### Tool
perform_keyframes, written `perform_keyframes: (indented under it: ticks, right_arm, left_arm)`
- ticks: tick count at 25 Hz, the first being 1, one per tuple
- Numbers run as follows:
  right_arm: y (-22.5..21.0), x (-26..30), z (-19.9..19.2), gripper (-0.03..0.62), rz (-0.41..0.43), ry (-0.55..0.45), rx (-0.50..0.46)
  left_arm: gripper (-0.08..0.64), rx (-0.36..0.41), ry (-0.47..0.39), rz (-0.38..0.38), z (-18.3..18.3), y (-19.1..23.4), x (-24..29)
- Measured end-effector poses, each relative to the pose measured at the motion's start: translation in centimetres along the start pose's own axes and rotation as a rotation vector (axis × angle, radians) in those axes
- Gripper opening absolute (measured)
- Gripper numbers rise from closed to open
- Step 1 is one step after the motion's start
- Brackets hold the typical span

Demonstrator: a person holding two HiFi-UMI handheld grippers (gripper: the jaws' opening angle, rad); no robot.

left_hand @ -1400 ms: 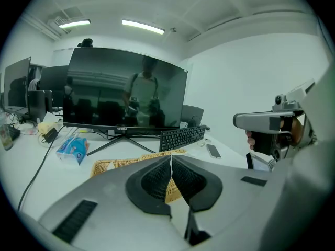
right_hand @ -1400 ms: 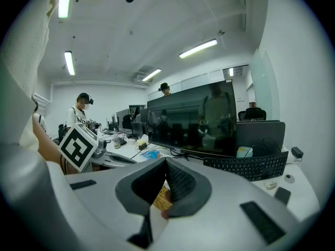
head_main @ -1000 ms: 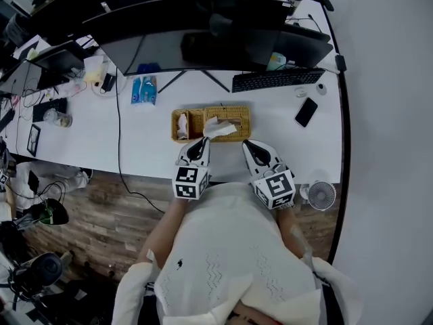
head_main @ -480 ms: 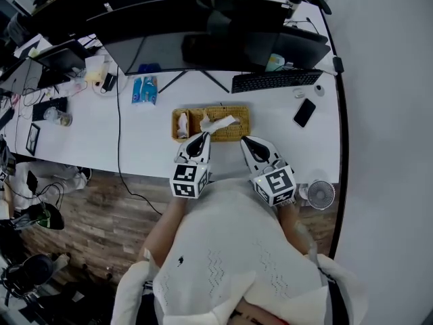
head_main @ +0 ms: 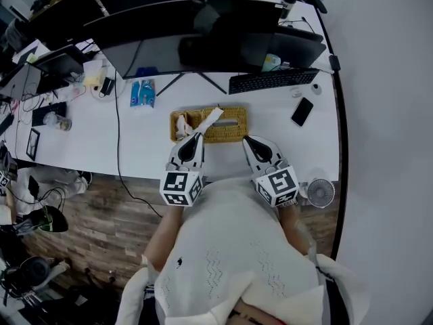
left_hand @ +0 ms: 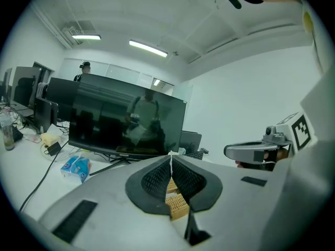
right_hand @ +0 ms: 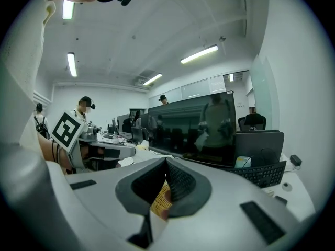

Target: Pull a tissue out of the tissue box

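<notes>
White tissue (head_main: 208, 119) runs from the wicker tissue box (head_main: 231, 133) to the left hand-held gripper (head_main: 195, 137), whose jaws clench it.

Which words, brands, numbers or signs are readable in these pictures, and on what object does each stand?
No text can be read with certainty.
Monitor: small logo on its lower edge, too blurred to read.
Blue packet: print too small to read.
Marker cubes: black-and-white square patterns only, no words.
</notes>
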State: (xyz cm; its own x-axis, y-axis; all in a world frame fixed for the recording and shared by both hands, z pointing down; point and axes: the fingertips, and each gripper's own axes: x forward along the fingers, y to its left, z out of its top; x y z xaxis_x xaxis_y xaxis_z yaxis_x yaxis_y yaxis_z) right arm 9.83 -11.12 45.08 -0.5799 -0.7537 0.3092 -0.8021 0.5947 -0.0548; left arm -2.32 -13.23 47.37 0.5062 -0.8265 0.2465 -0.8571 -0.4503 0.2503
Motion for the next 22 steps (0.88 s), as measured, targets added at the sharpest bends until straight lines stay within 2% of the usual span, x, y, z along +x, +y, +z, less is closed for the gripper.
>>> perform_keyframes:
  ticks: [13, 22]
  right_arm:
    - [-0.8, -1.1, 2.9, 0.002, -0.010, -0.057, -0.029]
    - [-1.0, -2.6, 4.8, 0.002, -0.022, -0.087, -0.058]
  left_arm:
    - [0.015, 0.056, -0.098, -0.017, 4.5, -1.1, -1.6]
    - [0.015, 0.039, -0.153, -0.009, 7.2, -0.6, -2.3]
